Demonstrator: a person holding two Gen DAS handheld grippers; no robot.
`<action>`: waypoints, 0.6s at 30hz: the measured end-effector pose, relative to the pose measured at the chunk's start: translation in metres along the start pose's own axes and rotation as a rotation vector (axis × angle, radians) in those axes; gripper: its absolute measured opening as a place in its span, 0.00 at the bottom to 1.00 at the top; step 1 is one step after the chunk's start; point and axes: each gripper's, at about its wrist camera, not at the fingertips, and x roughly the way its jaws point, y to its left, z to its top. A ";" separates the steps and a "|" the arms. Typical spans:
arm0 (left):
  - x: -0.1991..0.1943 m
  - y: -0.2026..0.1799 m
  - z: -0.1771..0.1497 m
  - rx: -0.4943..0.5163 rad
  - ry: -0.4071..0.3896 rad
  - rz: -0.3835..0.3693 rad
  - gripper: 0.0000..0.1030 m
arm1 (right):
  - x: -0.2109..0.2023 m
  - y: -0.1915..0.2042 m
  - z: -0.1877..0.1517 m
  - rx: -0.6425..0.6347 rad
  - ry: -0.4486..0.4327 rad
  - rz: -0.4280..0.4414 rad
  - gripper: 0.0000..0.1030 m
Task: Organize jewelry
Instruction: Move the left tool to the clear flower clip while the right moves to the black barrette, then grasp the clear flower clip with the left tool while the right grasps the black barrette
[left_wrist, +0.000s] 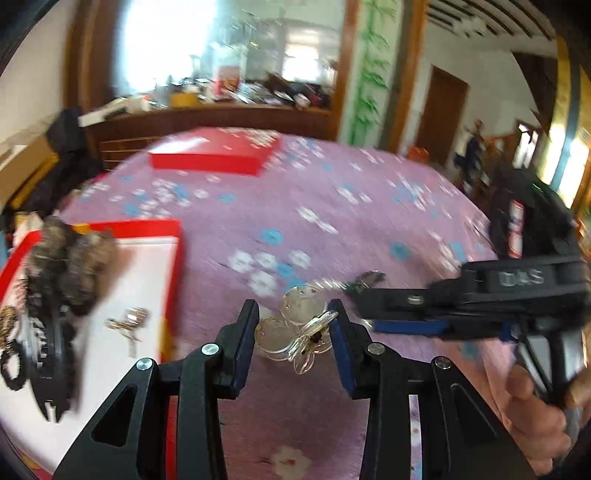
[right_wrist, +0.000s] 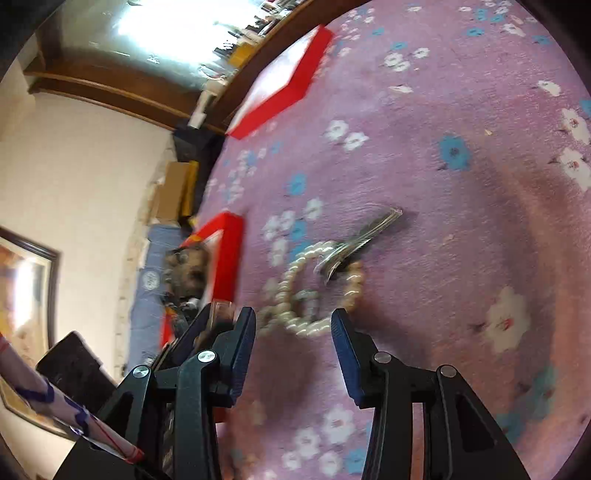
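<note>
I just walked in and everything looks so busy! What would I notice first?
Probably the purple flowered cloth covering the whole table, with a bright red box lid at its far side. Close up, clear round hair clips sit between the fingers of the left hand-held gripper, and a pearl bracelet lies just ahead of the right hand-held gripper.

On the bed (left_wrist: 332, 206), an open box (left_wrist: 147, 266) sits at the left edge, holding a furry hair piece (left_wrist: 70, 258), a toothed clip (left_wrist: 51, 354) and a small clasp (left_wrist: 127, 323). A closed box (left_wrist: 214, 151) lies toward the far edge. Near the middle, a clear butterfly clip (left_wrist: 299, 332) rests between the left gripper's (left_wrist: 293, 332) fingers. To its right lies a pearl bracelet (right_wrist: 317, 291), with a slim hair clip (right_wrist: 358, 240) across its far side, just ahead of the right gripper (right_wrist: 293, 332).
</note>
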 end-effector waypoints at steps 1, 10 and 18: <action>-0.001 0.003 0.001 -0.012 -0.006 0.012 0.36 | -0.005 0.002 0.000 -0.014 -0.030 -0.027 0.47; 0.000 0.011 0.002 -0.057 -0.004 0.048 0.36 | -0.004 0.010 0.006 -0.075 -0.188 -0.238 0.50; 0.002 0.013 0.000 -0.065 0.005 0.049 0.36 | 0.003 0.004 0.017 -0.013 -0.178 -0.321 0.48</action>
